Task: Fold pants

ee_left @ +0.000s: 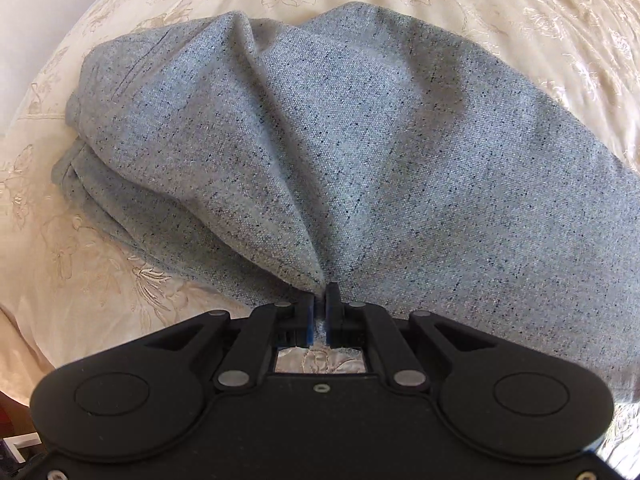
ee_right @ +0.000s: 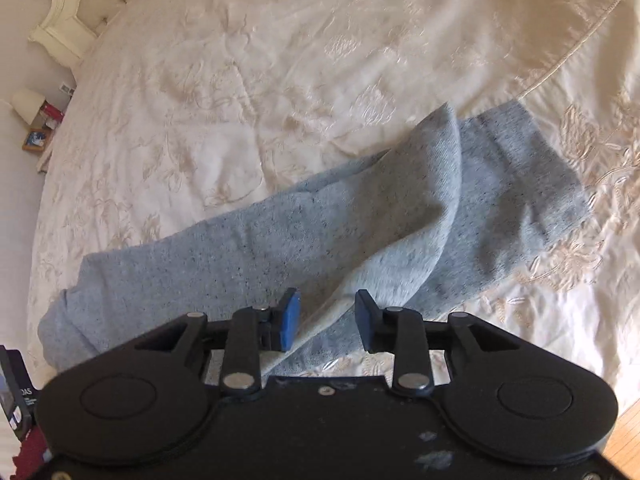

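Grey speckled pants lie on a cream embroidered bedspread. In the left wrist view my left gripper is shut on a pinch of the pants' near edge, and the cloth bunches up from it in folds. In the right wrist view the pants stretch across the bed with one layer folded over another. My right gripper is open just above the pants' near edge, with cloth between its blue pads; it holds nothing.
The bedspread fills most of the right wrist view. A tufted headboard and a nightstand with a lamp are at the far left. Wooden floor shows at the lower right.
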Tool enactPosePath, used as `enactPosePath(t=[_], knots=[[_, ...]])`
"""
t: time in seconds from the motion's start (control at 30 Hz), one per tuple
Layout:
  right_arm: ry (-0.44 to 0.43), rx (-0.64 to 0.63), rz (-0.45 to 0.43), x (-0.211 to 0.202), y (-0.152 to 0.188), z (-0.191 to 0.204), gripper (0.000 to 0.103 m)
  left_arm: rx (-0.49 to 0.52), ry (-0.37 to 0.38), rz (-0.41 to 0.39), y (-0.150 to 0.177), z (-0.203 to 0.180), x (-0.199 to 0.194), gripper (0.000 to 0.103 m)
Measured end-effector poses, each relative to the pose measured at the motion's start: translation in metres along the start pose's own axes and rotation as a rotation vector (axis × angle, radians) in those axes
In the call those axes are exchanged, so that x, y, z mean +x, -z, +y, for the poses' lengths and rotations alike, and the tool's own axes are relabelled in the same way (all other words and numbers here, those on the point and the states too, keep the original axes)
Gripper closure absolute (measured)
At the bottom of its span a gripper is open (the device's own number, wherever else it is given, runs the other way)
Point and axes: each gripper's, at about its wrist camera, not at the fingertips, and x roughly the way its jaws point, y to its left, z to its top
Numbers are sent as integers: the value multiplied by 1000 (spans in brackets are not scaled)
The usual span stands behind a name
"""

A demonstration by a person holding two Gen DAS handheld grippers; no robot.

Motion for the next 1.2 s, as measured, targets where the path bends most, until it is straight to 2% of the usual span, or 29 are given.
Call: enactPosePath(t=[0.1,0.23,0.33,0.4,0.43,0.5,0.53,0.6,0.7,0.77,0.8,0.83,0.97,1.07,1.2], knots=[[56,66,-29,-3,-17,-32,67,-13,-16,-3,-1,-8,2,96],[87,112,44,28,-36,-64,67,-36,-31,-9,1,-14,0,96],[88,163,99,58,-47,-65,67,-48,-42,-17,2,-16,-5,96],[13,135,106,69,-54,-42,67,-54,-51,-21,4,-17,-10,96],[-27,60,123,74,-56,-19,67,-56,-55,-21,4,-18,-11,96],[-160,-82,170,81,-55,21,68,-60,-62,-18,5,-19,-14,96],[-224,-118,177,80,-53,38,72,-59,-66,-15,5,-21,-14,96],[-245,-98,149,73,-53,46,72,-60,-69,-17,4,-22,-15,96],[-200,-17,99,61,-56,24,71,-61,-64,-12,3,-22,-15,96],[-108,20,57,51,-57,-5,69,-53,-63,2,3,-21,-14,96],[-66,33,44,47,-57,-19,67,-54,-59,7,3,-20,-15,91],[-26,52,36,41,-54,-39,67,-58,-51,15,4,-18,-17,88],[57,111,32,34,-49,-86,67,-101,11,-5,18,-12,-42,88],[63,124,29,32,-43,-103,67,-64,41,-36,29,-24,-66,89],[50,75,33,47,-43,-96,67,30,131,-79,34,-63,-93,88]])
